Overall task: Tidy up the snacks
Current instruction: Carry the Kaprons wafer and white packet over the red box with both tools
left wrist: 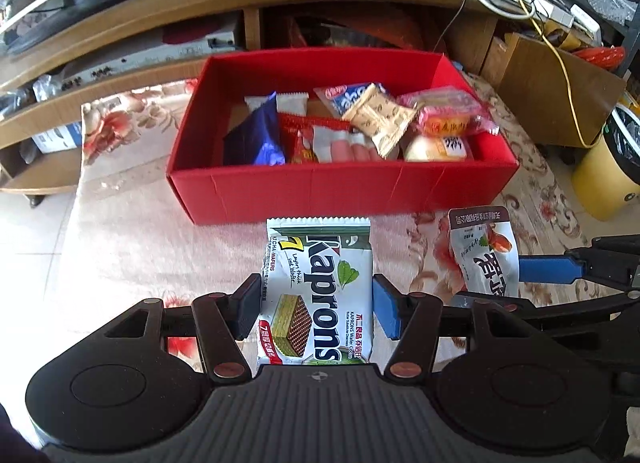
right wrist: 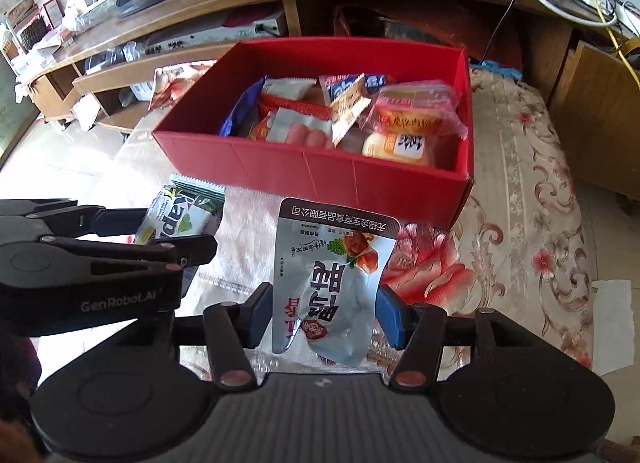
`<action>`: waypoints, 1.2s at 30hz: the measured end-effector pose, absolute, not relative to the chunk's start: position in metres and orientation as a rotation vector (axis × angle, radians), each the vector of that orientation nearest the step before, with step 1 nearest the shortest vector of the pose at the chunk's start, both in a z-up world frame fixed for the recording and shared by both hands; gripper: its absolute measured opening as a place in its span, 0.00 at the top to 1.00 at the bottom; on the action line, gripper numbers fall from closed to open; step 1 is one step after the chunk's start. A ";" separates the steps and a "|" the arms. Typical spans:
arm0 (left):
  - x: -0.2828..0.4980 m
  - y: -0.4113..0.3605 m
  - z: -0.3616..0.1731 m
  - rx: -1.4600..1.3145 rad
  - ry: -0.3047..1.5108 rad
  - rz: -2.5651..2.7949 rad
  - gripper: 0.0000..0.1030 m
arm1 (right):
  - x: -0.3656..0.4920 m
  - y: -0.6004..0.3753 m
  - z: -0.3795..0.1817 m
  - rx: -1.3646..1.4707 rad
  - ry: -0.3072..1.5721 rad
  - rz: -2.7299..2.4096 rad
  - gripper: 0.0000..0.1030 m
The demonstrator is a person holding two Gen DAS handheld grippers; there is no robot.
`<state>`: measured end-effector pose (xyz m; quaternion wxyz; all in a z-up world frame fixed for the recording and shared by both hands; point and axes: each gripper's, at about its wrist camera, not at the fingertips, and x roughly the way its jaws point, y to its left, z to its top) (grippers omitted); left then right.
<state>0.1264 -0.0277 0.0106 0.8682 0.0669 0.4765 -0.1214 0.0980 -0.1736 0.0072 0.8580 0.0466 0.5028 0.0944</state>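
A: Status, tongs? Left tongs (left wrist: 316,305) pinch wafer pack (left wrist: 318,291) by its sides; right tongs (right wrist: 322,313) pinch silver pouch (right wrist: 330,287).

B: Both held clear of floral cloth (right wrist: 520,223), just short of red box (right wrist: 320,179), prob. so the 2 packs join snacks inside.

Wafer pack (left wrist: 320,287) left of pouch (right wrist: 332,291), both before box (left wrist: 340,191) w/ snacks (left wrist: 360,123) inside.

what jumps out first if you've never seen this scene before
The bright red box, sitting open on the floral cloth and half full of mixed snack packets, grabs the eye first. In front of it, the left gripper holds a green-and-white Kaprons wafer pack, and the right gripper holds a silver pouch.
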 end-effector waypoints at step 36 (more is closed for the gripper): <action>0.259 -0.038 0.019 0.049 0.972 -0.165 0.34 | 0.244 -0.196 0.017 0.146 0.965 0.151 0.47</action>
